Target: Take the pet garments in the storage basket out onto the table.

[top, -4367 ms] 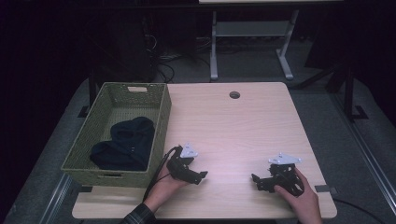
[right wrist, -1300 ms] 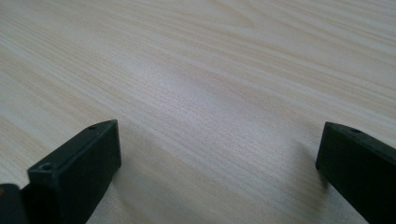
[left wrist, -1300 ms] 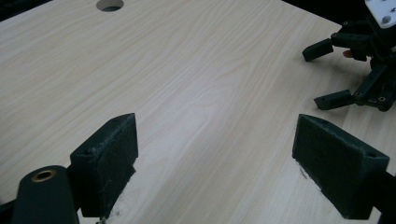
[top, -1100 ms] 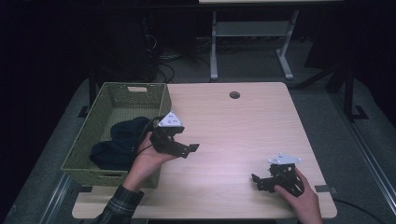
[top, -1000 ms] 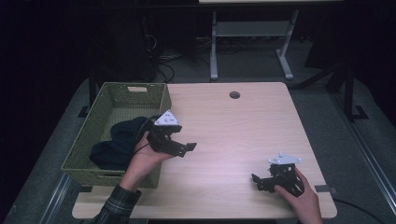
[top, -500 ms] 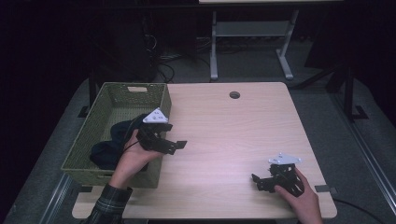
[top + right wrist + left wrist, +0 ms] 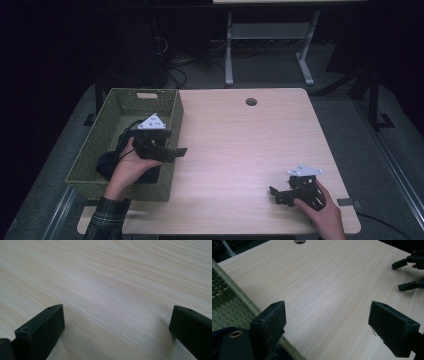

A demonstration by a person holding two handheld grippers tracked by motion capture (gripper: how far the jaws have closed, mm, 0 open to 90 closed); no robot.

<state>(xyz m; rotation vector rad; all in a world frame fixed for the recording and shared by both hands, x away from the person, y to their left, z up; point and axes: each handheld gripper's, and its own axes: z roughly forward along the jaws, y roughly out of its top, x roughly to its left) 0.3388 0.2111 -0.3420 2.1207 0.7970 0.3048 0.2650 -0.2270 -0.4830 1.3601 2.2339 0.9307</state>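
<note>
Hovering over the woven basket (image 7: 170, 107) at nine o'clock on the bench (image 7: 250, 145), the left gripper (image 7: 175, 151) is spread empty above dark cloth (image 7: 107, 162); snagging the rim is risked. The right gripper (image 7: 275, 194), released, rests at five o'clock.

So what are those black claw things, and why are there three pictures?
Those claws are grippers, tools a person squeezes by hand. One picture looks down from above the wooden table. The other two come from small cameras riding on each gripper, looking out between its two black jaws. The left gripper hovers at the rim of a green woven basket with dark cloth inside. The right gripper rests low over the table near the front edge. Both are open and hold nothing.
</note>
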